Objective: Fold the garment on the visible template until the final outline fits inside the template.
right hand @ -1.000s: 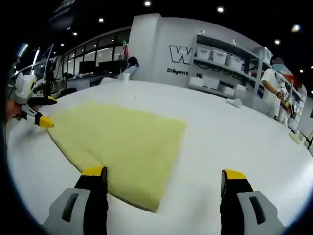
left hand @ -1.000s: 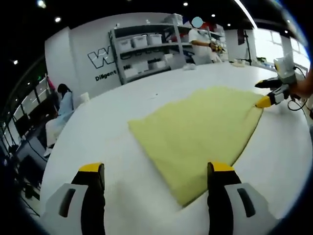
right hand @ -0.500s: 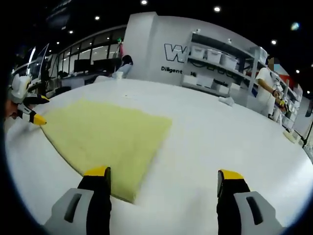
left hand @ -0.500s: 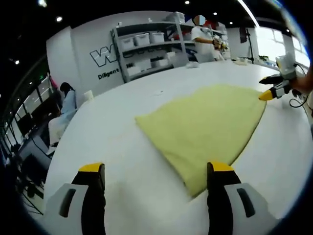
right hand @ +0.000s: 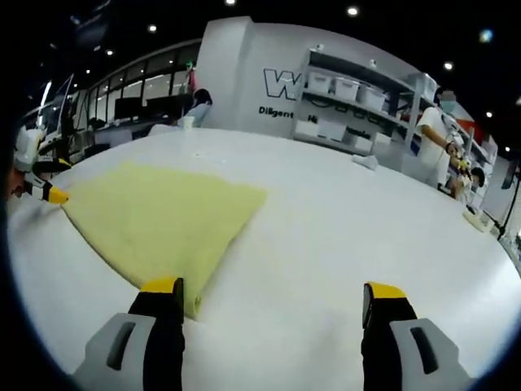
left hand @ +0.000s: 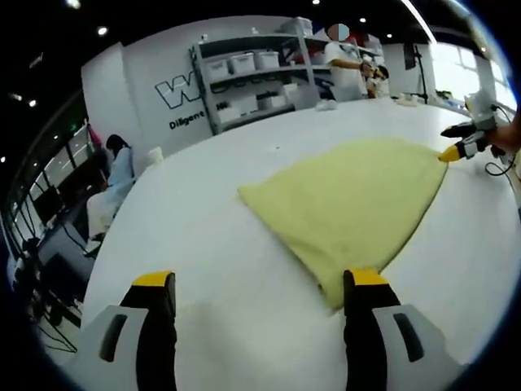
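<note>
A pale yellow garment (left hand: pixel 350 204) lies folded flat on the white table (left hand: pixel 203 244), tapering to a near corner by my left gripper's right jaw. My left gripper (left hand: pixel 259 281) is open with only bare table between its jaws. At the garment's far corner the right gripper (left hand: pixel 460 148) shows its yellow tip. In the right gripper view the garment (right hand: pixel 155 220) spreads to the left on the table (right hand: pixel 342 220), its near corner just above the left jaw. My right gripper (right hand: pixel 273 287) is open over bare table. The left gripper (right hand: pixel 45 191) sits at the garment's far left corner.
Shelves with white bins (left hand: pixel 252 77) stand behind the table before a lettered wall. A person (left hand: pixel 346 61) stands by the shelves and another (left hand: pixel 114 175) sits beyond the table's left edge. Small items (right hand: pixel 366 161) lie far back on the table.
Both views have shifted as the hands moved; the garment now lies farther from the jaws, its near corners off to the side. It keeps its folded shape. Both grippers stay open.
</note>
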Demonstrator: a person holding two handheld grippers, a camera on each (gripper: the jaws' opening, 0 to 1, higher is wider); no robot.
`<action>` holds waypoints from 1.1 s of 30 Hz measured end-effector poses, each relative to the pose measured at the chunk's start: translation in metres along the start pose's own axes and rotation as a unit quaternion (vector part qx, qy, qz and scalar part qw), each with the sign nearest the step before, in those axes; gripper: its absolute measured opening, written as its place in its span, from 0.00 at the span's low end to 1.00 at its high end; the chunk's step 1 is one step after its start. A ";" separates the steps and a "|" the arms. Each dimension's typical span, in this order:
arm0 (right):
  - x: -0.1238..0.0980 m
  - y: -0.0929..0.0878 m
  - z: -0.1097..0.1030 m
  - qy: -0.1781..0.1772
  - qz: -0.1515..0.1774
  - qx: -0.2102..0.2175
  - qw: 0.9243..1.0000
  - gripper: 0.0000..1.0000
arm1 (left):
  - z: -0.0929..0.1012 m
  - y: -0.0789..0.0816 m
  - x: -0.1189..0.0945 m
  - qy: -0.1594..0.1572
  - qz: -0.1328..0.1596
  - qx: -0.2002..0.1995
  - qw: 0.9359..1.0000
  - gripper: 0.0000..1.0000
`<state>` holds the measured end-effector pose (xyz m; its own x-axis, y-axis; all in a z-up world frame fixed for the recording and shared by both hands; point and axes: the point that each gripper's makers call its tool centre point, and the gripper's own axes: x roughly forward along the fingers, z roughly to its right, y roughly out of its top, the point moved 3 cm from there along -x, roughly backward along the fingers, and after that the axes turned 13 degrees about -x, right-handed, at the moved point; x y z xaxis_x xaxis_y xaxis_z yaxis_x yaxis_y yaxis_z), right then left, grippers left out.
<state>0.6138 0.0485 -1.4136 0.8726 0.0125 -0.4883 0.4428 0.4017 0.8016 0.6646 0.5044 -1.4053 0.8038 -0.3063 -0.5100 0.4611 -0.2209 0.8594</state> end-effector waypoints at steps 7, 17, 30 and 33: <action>-0.002 0.000 0.001 0.008 -0.005 0.005 1.000 0.85 | -0.005 -0.001 -0.005 0.008 -0.002 -0.005 1.000 0.81; -0.001 0.008 -0.003 0.018 -0.007 -0.006 1.000 0.75 | -0.003 0.022 0.004 0.012 0.016 -0.008 1.000 0.77; 0.003 0.000 0.008 0.003 -0.031 0.009 0.999 0.74 | -0.011 0.014 0.009 0.033 -0.005 -0.004 0.999 0.73; 0.000 -0.002 0.011 0.000 -0.032 0.012 0.999 0.73 | -0.011 0.010 0.004 0.032 -0.009 -0.003 0.999 0.72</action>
<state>0.6148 0.0371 -1.4110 0.8421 -0.0125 -0.5392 0.5029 0.3798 0.7764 0.6766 0.5108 -1.3989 0.8178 -0.2429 -0.5217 0.4776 -0.2194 0.8507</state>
